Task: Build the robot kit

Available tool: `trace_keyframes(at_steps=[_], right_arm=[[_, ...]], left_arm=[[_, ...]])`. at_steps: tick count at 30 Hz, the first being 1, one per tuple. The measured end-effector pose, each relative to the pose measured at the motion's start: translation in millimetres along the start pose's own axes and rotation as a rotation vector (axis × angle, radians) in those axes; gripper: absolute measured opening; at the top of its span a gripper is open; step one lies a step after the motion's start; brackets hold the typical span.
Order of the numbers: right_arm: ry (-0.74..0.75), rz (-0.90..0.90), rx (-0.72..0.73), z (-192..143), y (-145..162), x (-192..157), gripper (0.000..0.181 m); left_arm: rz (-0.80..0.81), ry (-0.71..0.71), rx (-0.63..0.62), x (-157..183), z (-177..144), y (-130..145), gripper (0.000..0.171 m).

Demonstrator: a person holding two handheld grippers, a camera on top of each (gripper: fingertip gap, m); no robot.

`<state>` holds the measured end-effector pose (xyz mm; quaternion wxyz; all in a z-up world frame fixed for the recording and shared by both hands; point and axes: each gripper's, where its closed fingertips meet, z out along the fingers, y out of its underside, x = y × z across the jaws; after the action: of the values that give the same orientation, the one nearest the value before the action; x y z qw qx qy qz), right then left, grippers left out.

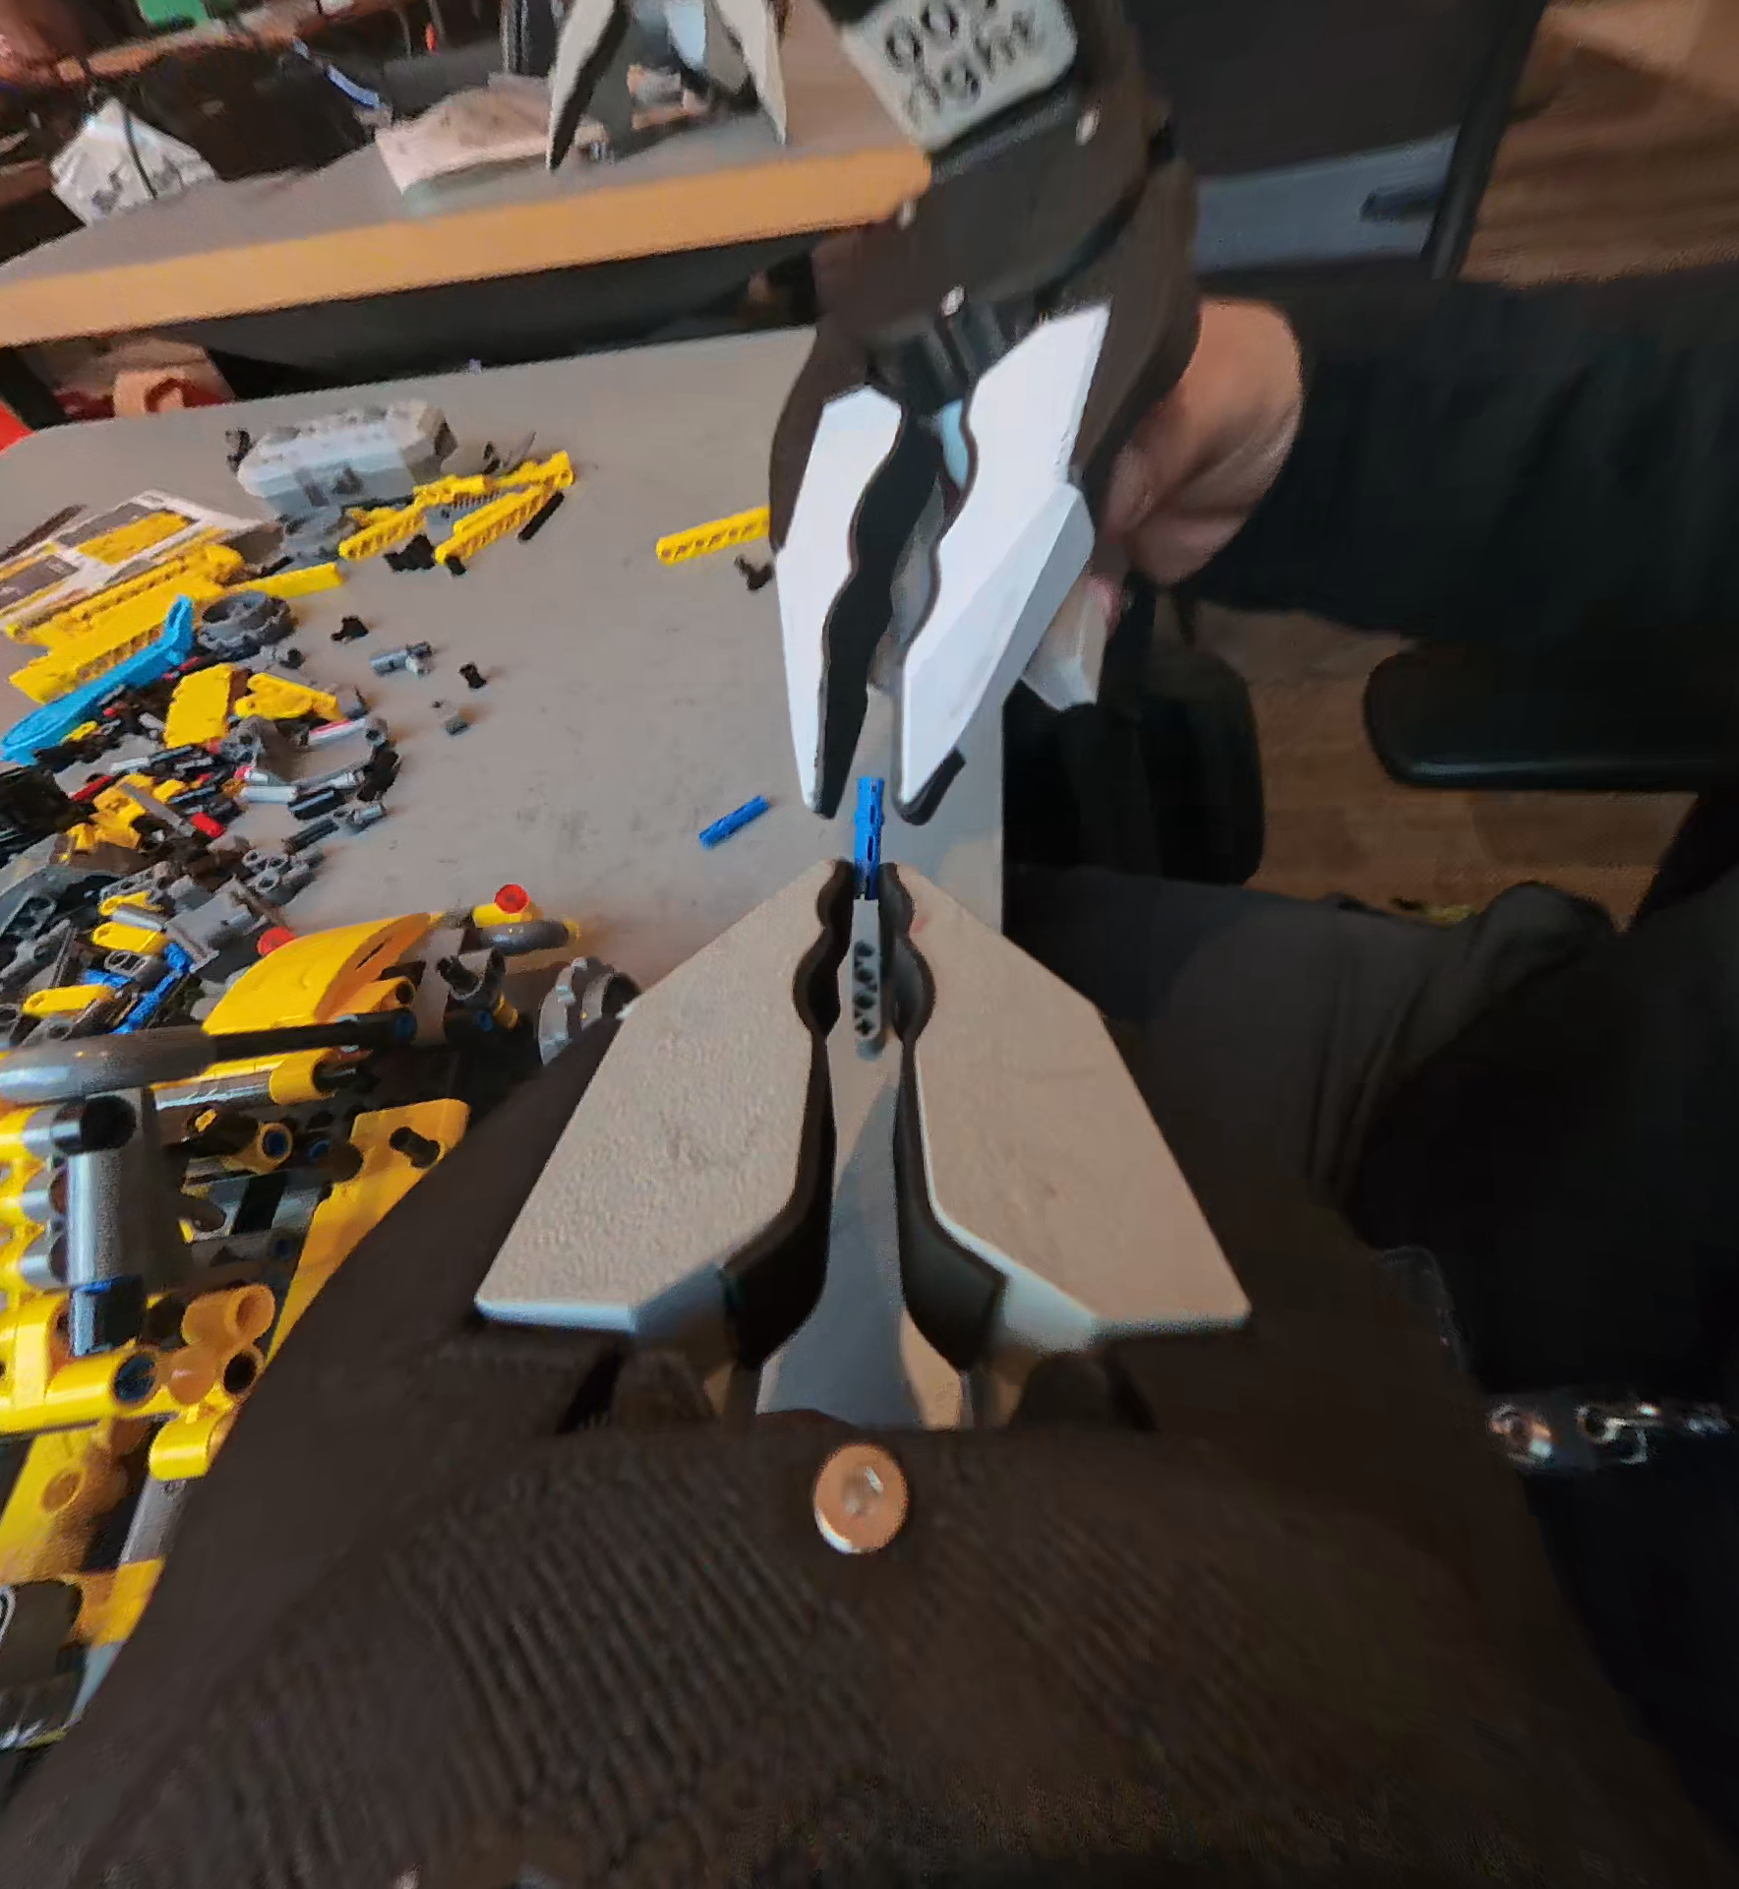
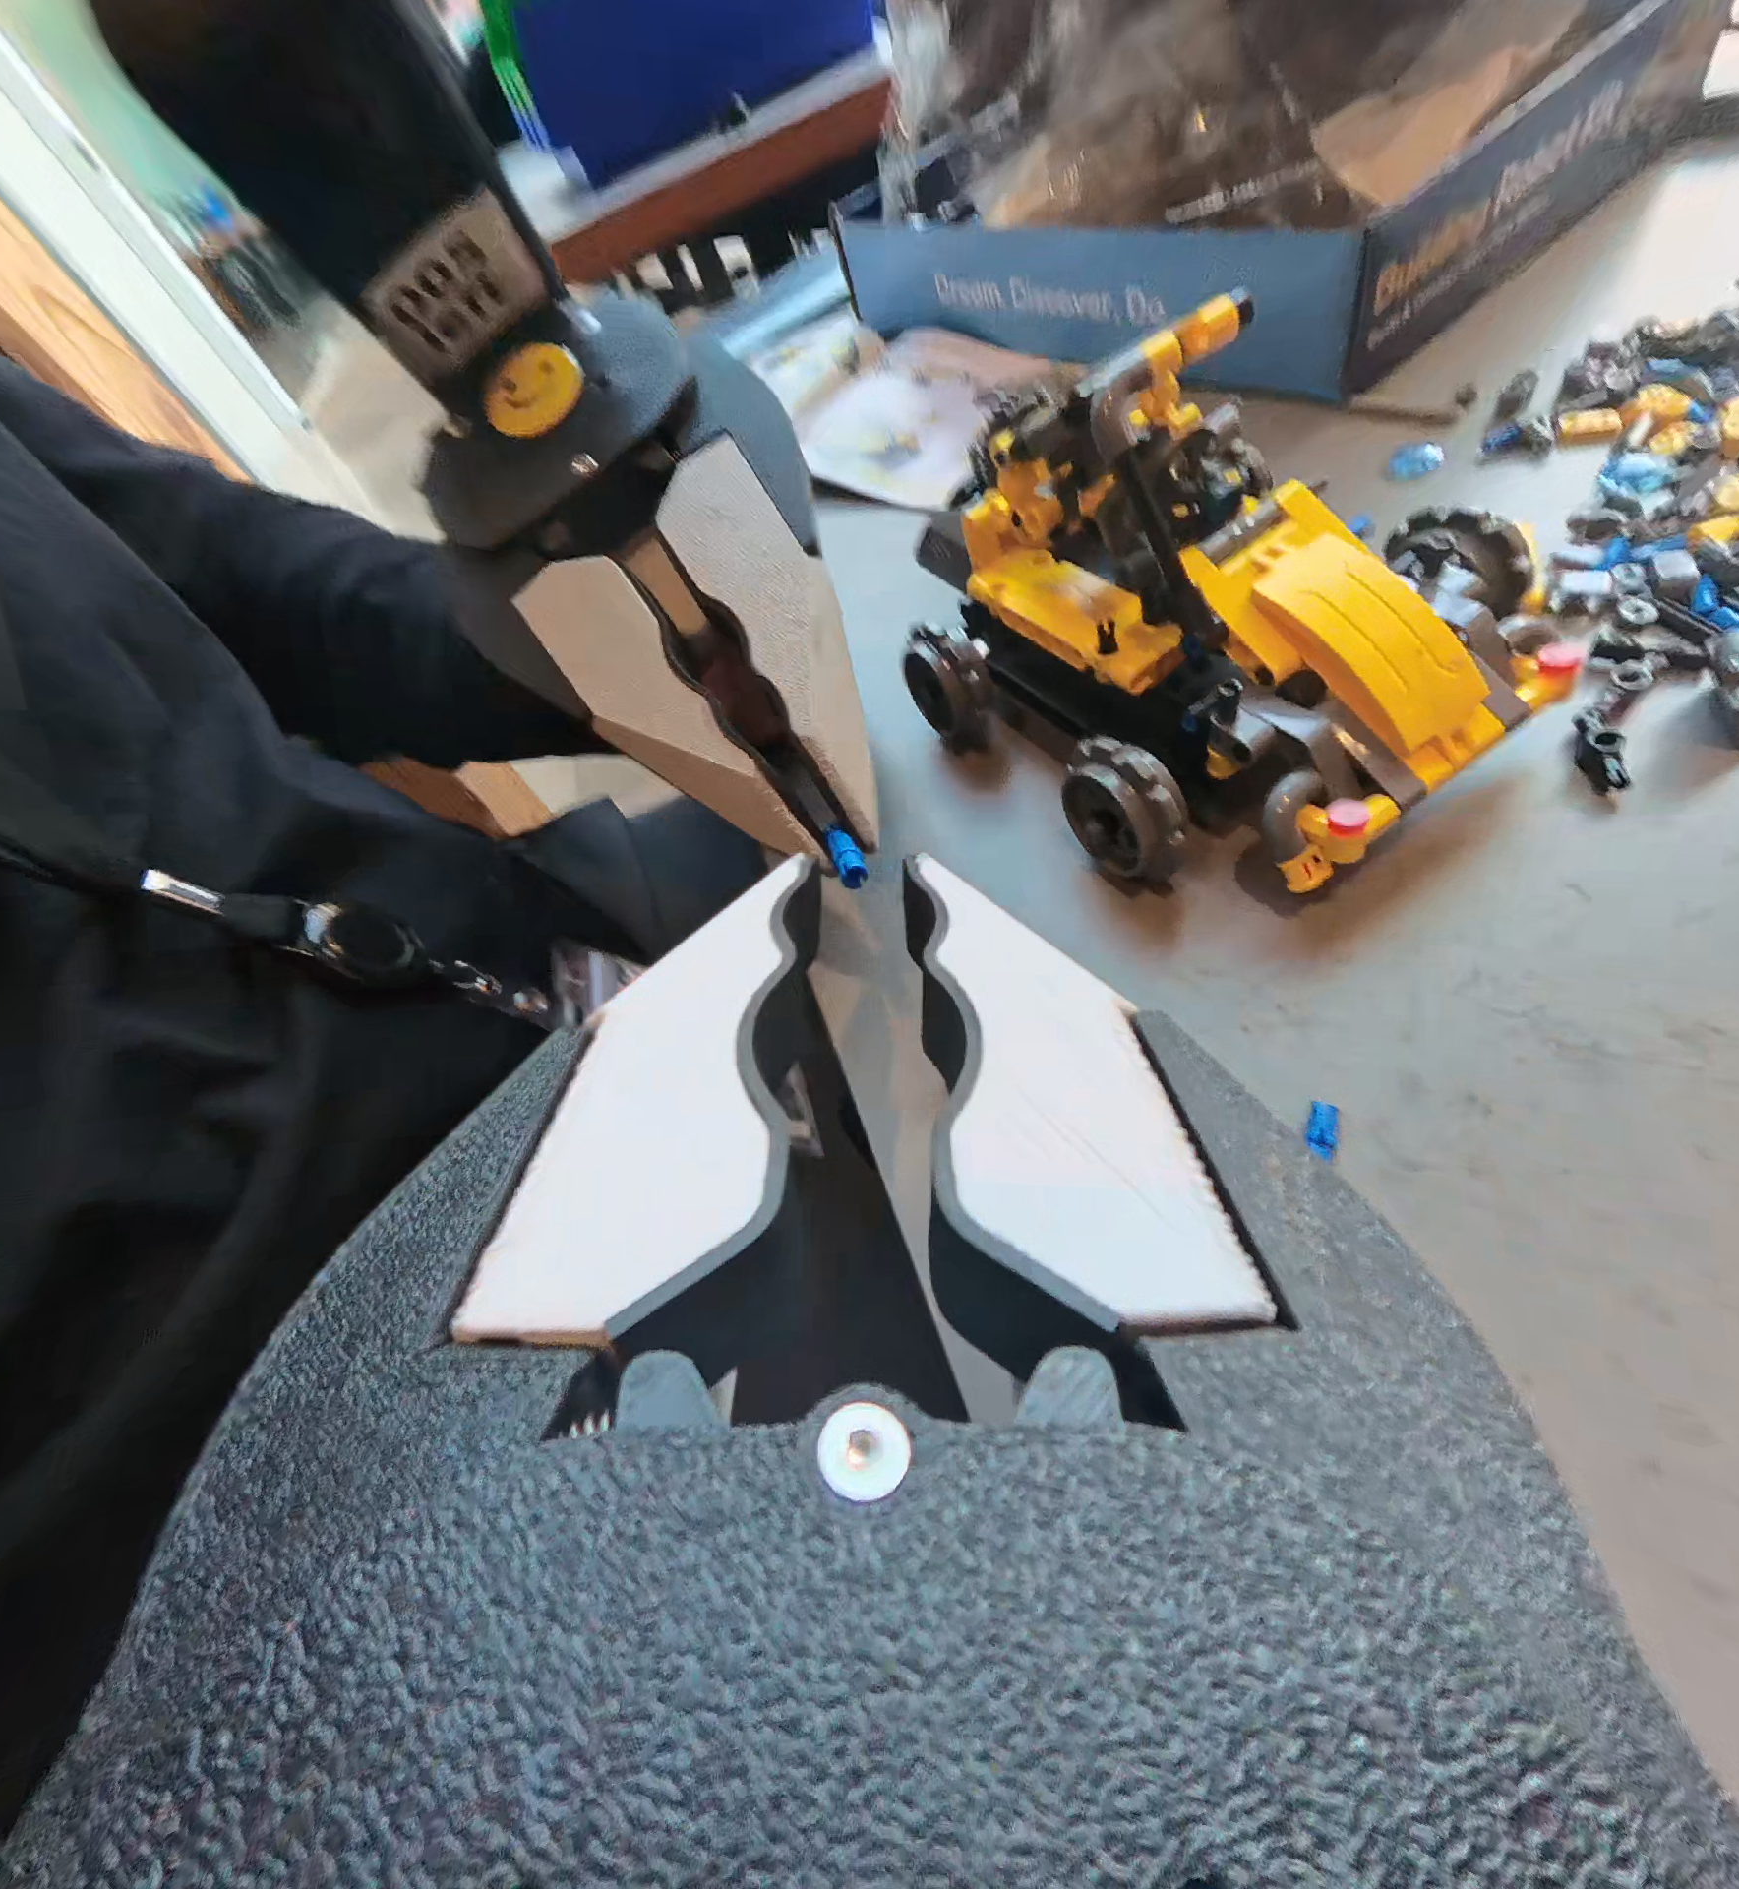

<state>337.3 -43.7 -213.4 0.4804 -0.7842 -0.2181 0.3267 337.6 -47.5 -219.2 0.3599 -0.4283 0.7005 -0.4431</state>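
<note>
We see a grey tabletop [image 1: 590,716], and beyond it a second grey table [image 1: 334,245] with a pale wooden edge (cluttered at its far end). Brown floor [image 1: 1407,634] lies under a black chair base [image 1: 1519,716].

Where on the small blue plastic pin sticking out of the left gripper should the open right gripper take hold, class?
Probably the free upper end of the small blue plastic pin, approached from straight ahead along its axis. The left gripper clamps the grey beam below it; the right gripper already straddles that tip, jaws apart.
</note>
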Motion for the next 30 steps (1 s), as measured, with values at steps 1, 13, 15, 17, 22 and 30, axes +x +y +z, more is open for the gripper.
trace_keyframes(at_steps=[1,13,15,17,22,30], right_arm=[[-0.023,0.004,0.039,-1,-4,-4,0.016],[-0.055,-0.069,0.044,-3,-11,-19,0.008],[-0.054,-0.076,0.041,-2,-12,-20,0.007],[-0.043,-0.091,0.022,-1,-10,-20,0.007],[-0.029,-0.115,0.003,0,-9,-19,0.006],[-0.015,-0.106,-0.022,2,-7,-16,0.005]], left_arm=[[-0.008,0.011,0.027,1,-2,-3,0.002],[-0.017,0.061,0.100,10,-8,-13,0.002],[-0.022,0.068,0.108,11,-9,-14,0.002],[-0.031,0.069,0.115,11,-9,-15,0.002],[-0.027,0.062,0.106,10,-9,-14,0.002],[-0.009,0.035,0.079,8,-7,-11,0.002]])
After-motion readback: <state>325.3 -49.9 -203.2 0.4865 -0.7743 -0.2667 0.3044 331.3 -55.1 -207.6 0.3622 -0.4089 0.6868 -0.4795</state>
